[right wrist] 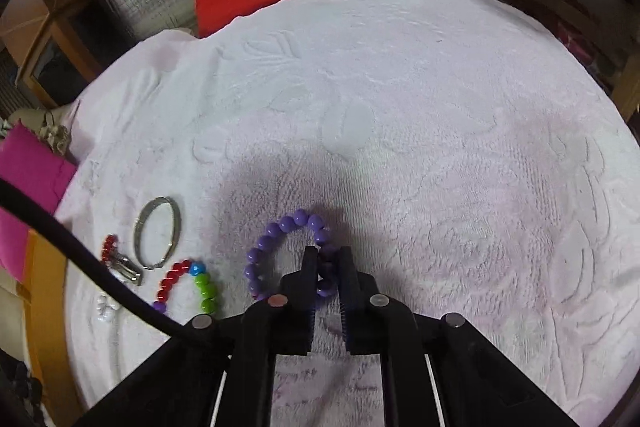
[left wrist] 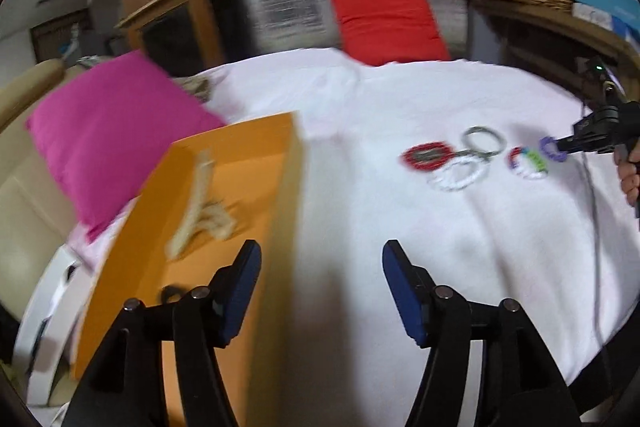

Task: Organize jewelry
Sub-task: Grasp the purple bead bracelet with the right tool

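The right gripper (right wrist: pixel 325 267) has its jaws closed on the purple bracelet (right wrist: pixel 280 243), pinching the near right side of the loop between the pads. The rest of the loop hangs out ahead and to the left of the jaws, its long axis running roughly along the fingers. It sits on or just above the white towel (right wrist: pixel 440 147); I cannot tell which.

The left gripper (left wrist: pixel 322 291) is open and holds nothing. The orange box (left wrist: pixel 224 195) lies just left of its jaws, touching or nearly under the left pad, with a beige rope piece (left wrist: pixel 202 211) already on it.

The other pieces lie left of the right jaws: the multicolour bracelet (right wrist: pixel 192 285) nearest, then the silver bangle (right wrist: pixel 158 231) and the red bracelet (right wrist: pixel 109 247).

The coming move likely carries the purple bracelet leftward, over those pieces, toward the box. The right hand has it; the left is nearer the box and could steady it.
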The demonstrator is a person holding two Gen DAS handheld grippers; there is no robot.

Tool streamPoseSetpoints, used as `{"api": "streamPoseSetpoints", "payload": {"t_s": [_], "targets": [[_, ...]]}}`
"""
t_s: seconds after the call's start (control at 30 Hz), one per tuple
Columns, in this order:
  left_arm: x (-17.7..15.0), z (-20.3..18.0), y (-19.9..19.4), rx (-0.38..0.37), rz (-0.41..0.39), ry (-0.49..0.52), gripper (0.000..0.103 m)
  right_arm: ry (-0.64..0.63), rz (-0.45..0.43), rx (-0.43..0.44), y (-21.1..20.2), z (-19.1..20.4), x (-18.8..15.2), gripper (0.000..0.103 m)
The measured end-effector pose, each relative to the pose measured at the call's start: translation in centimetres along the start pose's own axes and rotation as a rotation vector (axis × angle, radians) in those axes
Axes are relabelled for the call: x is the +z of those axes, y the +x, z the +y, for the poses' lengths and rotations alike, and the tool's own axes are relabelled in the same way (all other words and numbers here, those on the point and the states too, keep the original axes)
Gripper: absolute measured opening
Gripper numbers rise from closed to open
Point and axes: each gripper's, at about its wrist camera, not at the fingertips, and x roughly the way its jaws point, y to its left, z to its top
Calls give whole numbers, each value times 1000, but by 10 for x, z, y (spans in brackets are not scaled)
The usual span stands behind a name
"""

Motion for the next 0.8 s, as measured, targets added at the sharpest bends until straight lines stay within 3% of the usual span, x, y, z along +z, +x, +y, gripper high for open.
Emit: {"api": "streamPoseSetpoints", "payload": {"t_s": [0.33, 0.53, 0.63, 0.7, 0.77, 0.8], "targets": [[41, -99, 71, -227, 123, 66, 69, 55, -63, 104, -40, -23, -3, 10], [61, -132, 108, -272, 158, 84, 69, 73, -72, 147, -47, -28, 0, 10], [67, -144, 120, -256, 179, 117, 68, 80, -74, 162, -47, -30, 0, 10], [67, -145, 129, -243, 197, 122, 64, 81, -68, 166, -44, -31, 0, 10], [66, -144, 138, -256, 236, 105, 39, 82, -62, 169, -43, -32, 0, 10], [66, -141, 140, -266, 245, 88, 37, 83, -61, 171, -42, -33, 0, 10]]}}
